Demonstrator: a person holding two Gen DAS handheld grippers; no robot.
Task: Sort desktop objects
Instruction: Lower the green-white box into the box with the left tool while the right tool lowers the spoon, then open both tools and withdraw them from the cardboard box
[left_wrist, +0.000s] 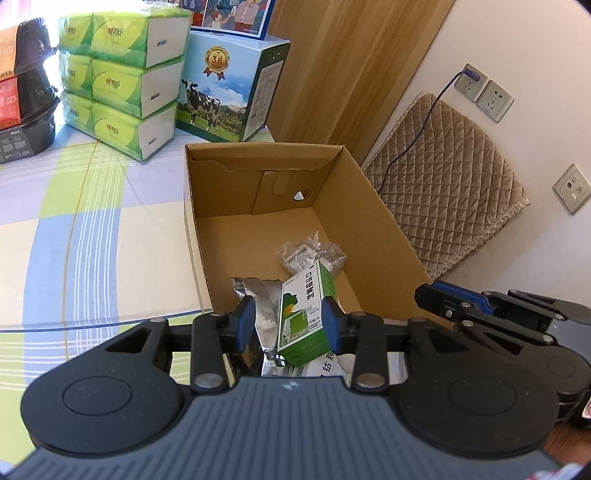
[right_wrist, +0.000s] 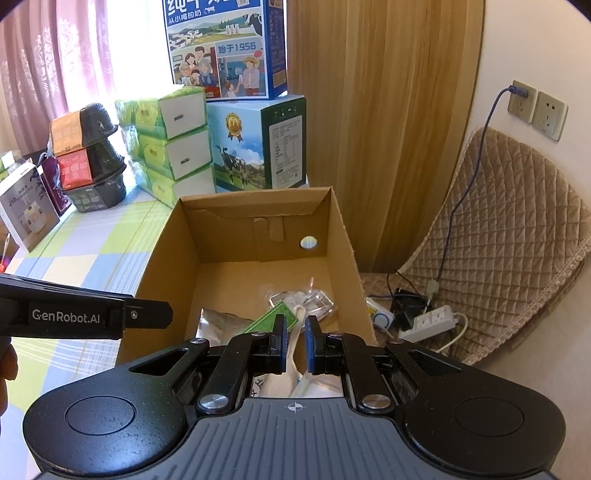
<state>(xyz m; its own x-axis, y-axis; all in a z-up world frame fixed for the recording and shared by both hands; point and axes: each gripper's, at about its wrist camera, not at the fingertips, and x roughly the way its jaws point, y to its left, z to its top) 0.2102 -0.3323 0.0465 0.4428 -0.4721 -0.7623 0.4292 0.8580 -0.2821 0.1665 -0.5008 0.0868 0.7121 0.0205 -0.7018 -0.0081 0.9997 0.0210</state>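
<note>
Fingers of left gripper (left_wrist: 289, 325) spread wide around green-and-white carton (left_wrist: 304, 310), pads apart from its sides, carton leaning inside cardboard box (left_wrist: 373, 206) on checked surface (left_wrist: 92, 221). Beside it in box: silver foil pouch (left_wrist: 258, 295), clear plastic packet (left_wrist: 314, 254). Right gripper (right_wrist: 295, 341) fingers narrow, around white plastic spoon (right_wrist: 293, 354); contact unclear.

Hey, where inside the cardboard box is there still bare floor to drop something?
The cardboard box has bare floor along its far end, below the wall with the round hole. The near end is crowded: green medicine box, silver foil pouch, clear plastic packet.
</note>
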